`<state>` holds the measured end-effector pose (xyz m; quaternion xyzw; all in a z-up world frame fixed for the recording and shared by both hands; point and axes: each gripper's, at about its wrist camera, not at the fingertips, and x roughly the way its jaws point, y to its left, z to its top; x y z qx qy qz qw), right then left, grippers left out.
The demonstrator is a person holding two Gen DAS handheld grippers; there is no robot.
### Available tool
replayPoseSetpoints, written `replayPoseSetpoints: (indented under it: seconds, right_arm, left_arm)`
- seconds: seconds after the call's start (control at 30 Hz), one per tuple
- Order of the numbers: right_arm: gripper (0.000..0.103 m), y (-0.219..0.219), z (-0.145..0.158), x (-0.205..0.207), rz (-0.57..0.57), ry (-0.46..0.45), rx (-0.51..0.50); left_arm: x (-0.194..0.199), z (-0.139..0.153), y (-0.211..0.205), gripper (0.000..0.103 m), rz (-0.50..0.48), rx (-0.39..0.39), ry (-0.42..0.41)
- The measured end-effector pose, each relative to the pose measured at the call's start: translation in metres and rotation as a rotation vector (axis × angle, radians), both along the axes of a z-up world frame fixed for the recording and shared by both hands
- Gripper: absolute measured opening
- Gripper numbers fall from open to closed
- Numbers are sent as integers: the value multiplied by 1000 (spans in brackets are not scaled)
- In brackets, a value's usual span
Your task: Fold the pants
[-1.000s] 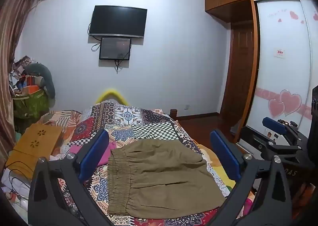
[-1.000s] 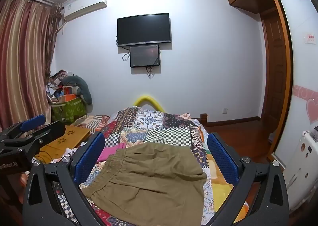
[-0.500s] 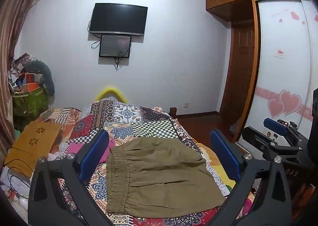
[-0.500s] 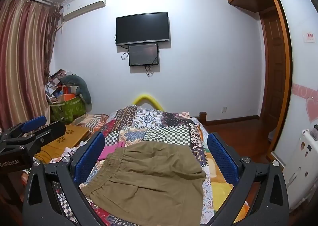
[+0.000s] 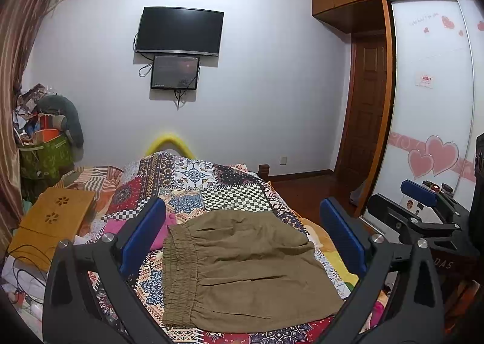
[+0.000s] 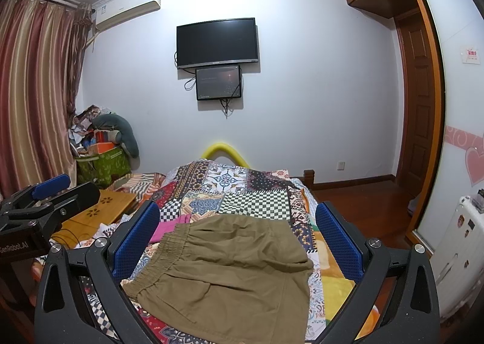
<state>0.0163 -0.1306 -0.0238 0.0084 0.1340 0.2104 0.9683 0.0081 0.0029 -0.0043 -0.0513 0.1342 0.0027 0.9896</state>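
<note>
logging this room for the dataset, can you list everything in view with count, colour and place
pants: 1, olive brown, folded on the quilt, elastic waistband to the left
patchwork quilt: 1, multicolour, covering the bed
pink cloth: 1, magenta, on the quilt left of the waistband
lap desk: 1, light wood, left of the bed
storage bag: 1, green, far left corner, heaped with clutter
television: 1, black, on the far wall
small screen: 1, black, below the television
air conditioner: 1, white, high on the wall
curtain: 1, striped red-brown, left
wardrobe: 1, white door with pink hearts, right
door: 1, brown wood, far right corner
left gripper: 1, black with blue pads, open above the pants
right gripper: 1, same, open
</note>
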Motion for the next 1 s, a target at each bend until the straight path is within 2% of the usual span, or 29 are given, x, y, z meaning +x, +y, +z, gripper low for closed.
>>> replayPoseSetpoints:
  seconds: [1.0]
  right_arm:
    - [103, -3, -3, -3, -1, -3, -3]
  left_arm:
    - [-6, 4, -3, 103, -4, 6, -14]
